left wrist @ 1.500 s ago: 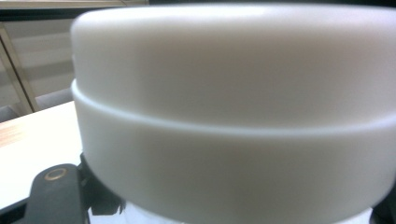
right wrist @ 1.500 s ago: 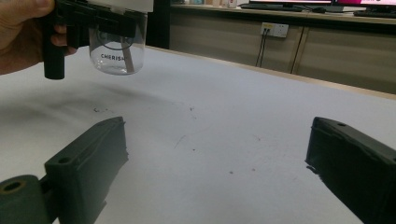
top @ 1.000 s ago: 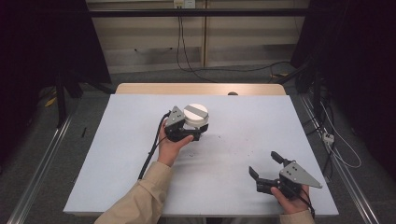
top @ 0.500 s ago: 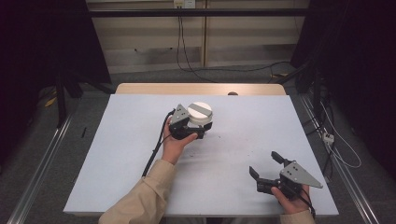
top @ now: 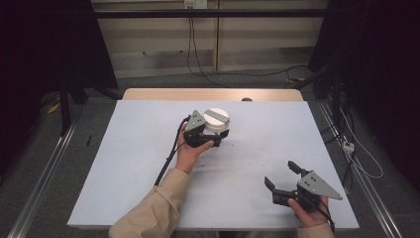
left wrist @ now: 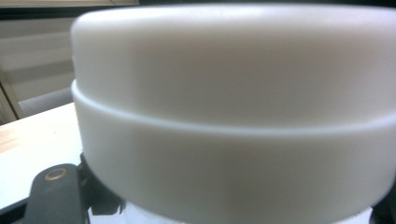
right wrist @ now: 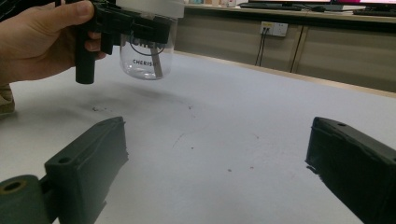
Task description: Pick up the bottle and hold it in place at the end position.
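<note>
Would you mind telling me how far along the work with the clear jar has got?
Done: the left tongs are shut on the clear jar, just under its white lid, and the right gripper view shows the jar held off the table. In hand: the jar hangs there, lid on. Left: the right tongs rest open and apart near the table's front edge, holding nothing, so any two-handed step, perhaps unscrewing, hasn't begun.

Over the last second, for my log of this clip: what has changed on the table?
The left gripper, shut on the white-lidded clear jar, carried it slightly toward the table's far side. Its grip is unchanged. The right gripper stayed put near the front edge of the white table, fingers open and empty.
</note>
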Demonstrator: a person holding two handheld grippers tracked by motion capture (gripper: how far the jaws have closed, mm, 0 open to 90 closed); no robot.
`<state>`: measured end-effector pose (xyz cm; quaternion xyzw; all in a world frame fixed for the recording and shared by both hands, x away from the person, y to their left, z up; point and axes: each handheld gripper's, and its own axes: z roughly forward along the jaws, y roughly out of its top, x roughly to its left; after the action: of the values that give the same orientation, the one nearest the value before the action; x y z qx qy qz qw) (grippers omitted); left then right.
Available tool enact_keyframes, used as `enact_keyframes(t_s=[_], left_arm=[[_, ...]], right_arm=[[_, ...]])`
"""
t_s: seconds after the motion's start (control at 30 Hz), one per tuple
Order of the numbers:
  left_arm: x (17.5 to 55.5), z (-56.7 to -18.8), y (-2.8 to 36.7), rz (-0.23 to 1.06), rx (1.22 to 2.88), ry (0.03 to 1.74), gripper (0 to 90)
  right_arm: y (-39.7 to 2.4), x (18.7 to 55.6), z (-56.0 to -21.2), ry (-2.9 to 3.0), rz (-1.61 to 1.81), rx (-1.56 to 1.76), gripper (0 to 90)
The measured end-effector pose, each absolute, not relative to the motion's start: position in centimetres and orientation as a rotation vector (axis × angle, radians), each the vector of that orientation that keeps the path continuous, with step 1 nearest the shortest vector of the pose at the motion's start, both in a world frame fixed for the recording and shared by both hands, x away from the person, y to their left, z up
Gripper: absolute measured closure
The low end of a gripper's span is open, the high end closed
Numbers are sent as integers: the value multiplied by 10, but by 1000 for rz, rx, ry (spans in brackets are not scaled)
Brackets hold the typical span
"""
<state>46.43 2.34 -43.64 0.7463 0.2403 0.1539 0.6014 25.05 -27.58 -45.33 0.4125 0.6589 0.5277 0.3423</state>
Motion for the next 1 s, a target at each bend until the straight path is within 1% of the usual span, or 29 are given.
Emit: enact_keyframes(t_s=[0.63,1.0], left_arm=[[469,-450,17,360,1784,559,185],[470,-453,14,355,1788,563,185]], right_arm=[[-276,250,-453,1710,1373,1072,43],[-277,249,-453,1707,1372,1076,43]])
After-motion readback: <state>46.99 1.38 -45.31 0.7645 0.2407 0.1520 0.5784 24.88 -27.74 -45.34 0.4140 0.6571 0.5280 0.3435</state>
